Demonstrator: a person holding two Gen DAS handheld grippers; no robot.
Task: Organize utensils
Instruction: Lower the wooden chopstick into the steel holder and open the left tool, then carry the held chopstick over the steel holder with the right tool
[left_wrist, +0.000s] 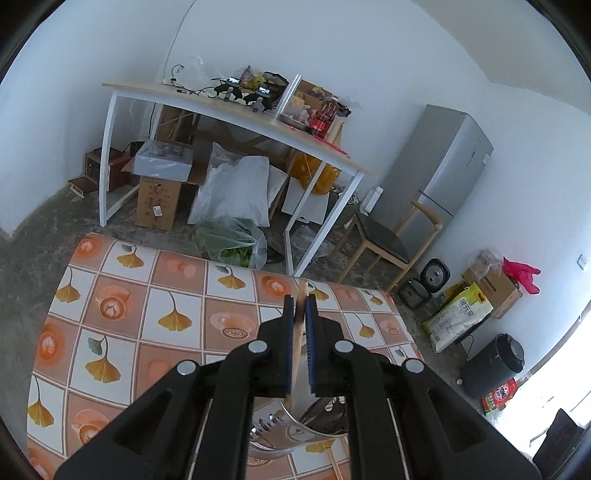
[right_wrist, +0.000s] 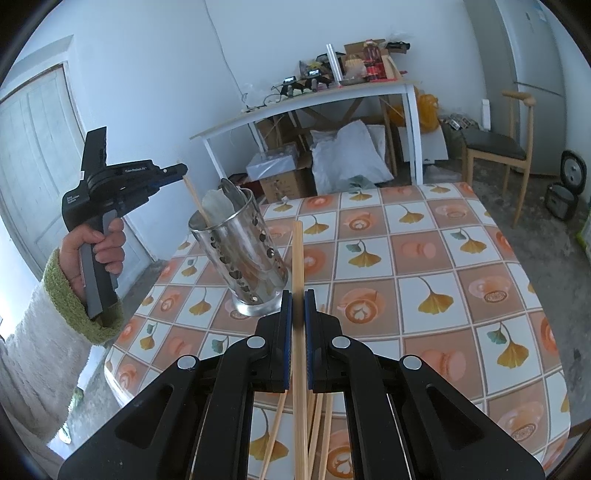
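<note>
On the tiled table (right_wrist: 424, 258) one holder (right_wrist: 240, 254); each gripper (left_wrist: 300, 306) (right_wrist: 298, 302) pinches one chopstick (left_wrist: 297, 332) (right_wrist: 298, 280)

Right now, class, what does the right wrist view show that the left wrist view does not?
Only the right wrist view: loose wooden chopsticks lying on the table, and the left gripper from outside. Only the left wrist view: a black bin. Both: the perforated steel utensil holder, the ginkgo-patterned tablecloth, and a chopstick pinched in each gripper.

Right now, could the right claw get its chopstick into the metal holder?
Probably yes: the right claw grips a chopstick beside the holder, though the left claw is lowering another there.
</note>
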